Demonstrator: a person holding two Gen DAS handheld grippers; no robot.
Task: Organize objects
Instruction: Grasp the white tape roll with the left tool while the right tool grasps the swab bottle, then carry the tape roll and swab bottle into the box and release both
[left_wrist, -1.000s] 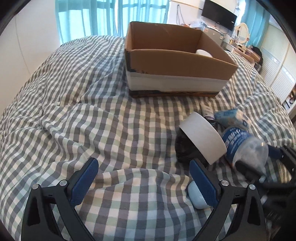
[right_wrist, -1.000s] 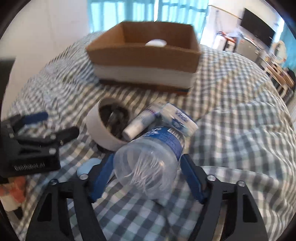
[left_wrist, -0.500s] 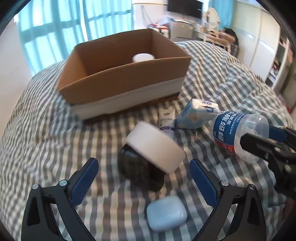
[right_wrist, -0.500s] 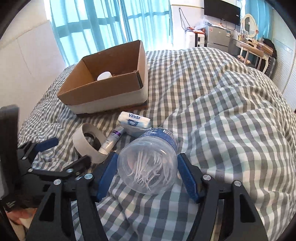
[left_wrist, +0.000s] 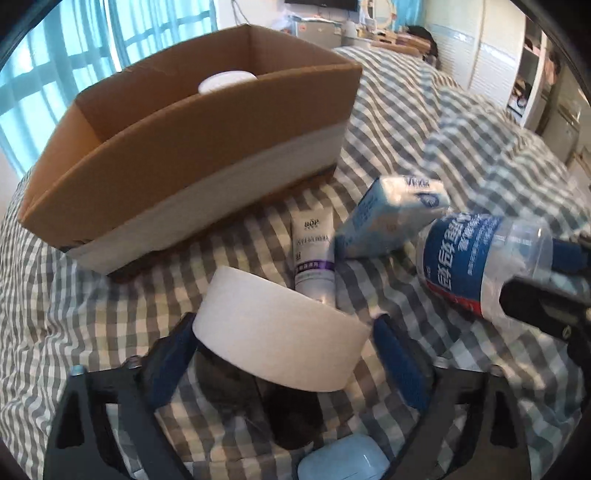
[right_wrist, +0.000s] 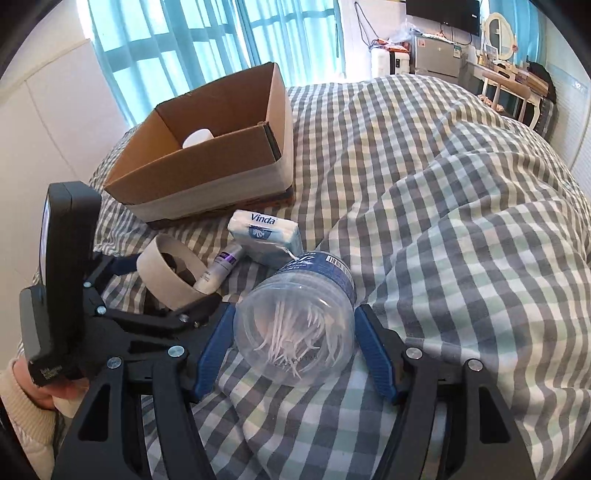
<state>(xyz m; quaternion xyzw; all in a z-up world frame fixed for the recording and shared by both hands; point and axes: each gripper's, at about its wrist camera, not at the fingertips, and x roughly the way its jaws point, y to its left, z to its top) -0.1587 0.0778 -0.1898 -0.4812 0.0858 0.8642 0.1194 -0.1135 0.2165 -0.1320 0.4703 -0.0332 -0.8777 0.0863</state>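
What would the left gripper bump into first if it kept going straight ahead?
The left gripper would probably meet the white tape roll first, sitting right between its open fingers. Beyond it lies the white tube, then the cardboard box.

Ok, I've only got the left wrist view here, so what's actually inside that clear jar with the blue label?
Observer: Thin white sticks, probably cotton swabs. The right wrist view shows them through the clear base of the jar.
Operator: Does the right gripper have hold of it?
Observer: It looks so. The right gripper has a blue pad against each side of the jar.
Operator: Is the white tape roll solid?
Observer: No, the tape roll is a hollow ring with something dark inside it.
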